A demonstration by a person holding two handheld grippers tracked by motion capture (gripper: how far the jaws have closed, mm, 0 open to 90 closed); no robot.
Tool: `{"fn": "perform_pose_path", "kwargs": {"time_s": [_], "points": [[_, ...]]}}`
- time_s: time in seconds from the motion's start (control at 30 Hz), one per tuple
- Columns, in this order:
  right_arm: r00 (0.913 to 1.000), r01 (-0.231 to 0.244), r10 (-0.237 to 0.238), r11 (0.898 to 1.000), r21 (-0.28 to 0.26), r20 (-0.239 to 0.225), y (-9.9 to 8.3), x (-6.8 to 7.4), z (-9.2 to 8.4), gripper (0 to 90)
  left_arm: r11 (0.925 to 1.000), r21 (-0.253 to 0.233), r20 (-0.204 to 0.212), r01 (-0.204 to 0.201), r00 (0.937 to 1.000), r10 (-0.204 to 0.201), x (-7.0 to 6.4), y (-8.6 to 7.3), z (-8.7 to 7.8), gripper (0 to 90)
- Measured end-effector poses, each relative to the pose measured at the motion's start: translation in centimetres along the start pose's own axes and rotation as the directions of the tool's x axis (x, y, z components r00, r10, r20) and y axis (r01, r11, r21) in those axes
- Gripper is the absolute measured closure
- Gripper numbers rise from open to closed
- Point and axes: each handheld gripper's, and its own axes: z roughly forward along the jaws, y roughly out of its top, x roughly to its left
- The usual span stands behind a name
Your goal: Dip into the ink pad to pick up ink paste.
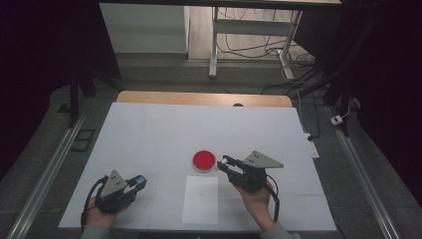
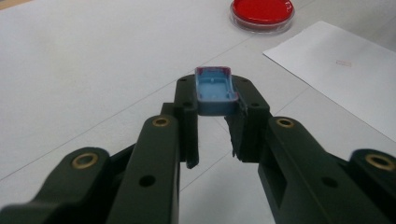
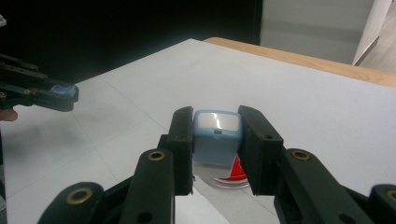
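Note:
My left gripper (image 1: 137, 183) rests near the table's front left, shut on a small hollow blue cap (image 1: 142, 179) with a reddish rim. In the left gripper view the cap (image 2: 214, 89) sits open side up between the fingertips (image 2: 186, 100). My right gripper (image 1: 225, 163) hovers just right of a round red dish (image 1: 204, 160), shut on a pale blue block (image 3: 217, 137) with a shiny whitish top. The red dish (image 3: 229, 176) shows partly beneath that block. The left gripper (image 3: 65, 95) with its cap appears far left in the right gripper view.
A white sheet of paper (image 1: 200, 199) lies at the front of the white table (image 1: 164, 129), between my hands and just below the dish. In the left gripper view the dish (image 2: 262, 12) and paper (image 2: 341, 70) lie ahead to the right. Beyond the table are desk legs and cables (image 1: 249, 47).

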Motion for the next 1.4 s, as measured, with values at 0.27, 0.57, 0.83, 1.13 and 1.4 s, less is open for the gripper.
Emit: {"fn": "perform_pose_path", "kwargs": {"time_s": [0.27, 0.57, 0.83, 1.13, 1.4], "points": [[1.0, -0.001, 0.0, 1.0, 0.027, 0.008, 0.0, -0.3, 0.7, 66.8, 1.0, 0.002, 0.002, 0.002, 1.0, -0.002, 0.1, 0.0, 0.1, 74.1], [0.9999, 0.006, -0.006, 0.999, 0.05, 0.009, 0.6, -0.7, 1.8, 66.8, 1.0, 0.003, 0.004, 0.005, 1.0, -0.005, 0.2, 0.0, 0.1, 74.1], [1.0, 0.006, -0.006, 0.998, 0.066, 0.008, 1.1, -1.1, 2.7, 66.7, 1.0, 0.007, 0.002, 0.006, 1.0, -0.006, 0.2, 0.0, 0.2, 74.1], [0.9999, 0.01, -0.01, 0.996, 0.09, 0.009, 1.6, -1.3, 4.2, 66.7, 0.9999, 0.008, 0.002, 0.008, 1.0, -0.008, 0.2, 0.0, 0.2, 74.1], [0.9998, 0.016, -0.017, 0.994, 0.106, 0.012, 1.8, -1.4, 5.2, 66.7, 0.9999, 0.008, 0.003, 0.008, 1.0, -0.008, 0.3, -0.1, 0.2, 74.1]]}}
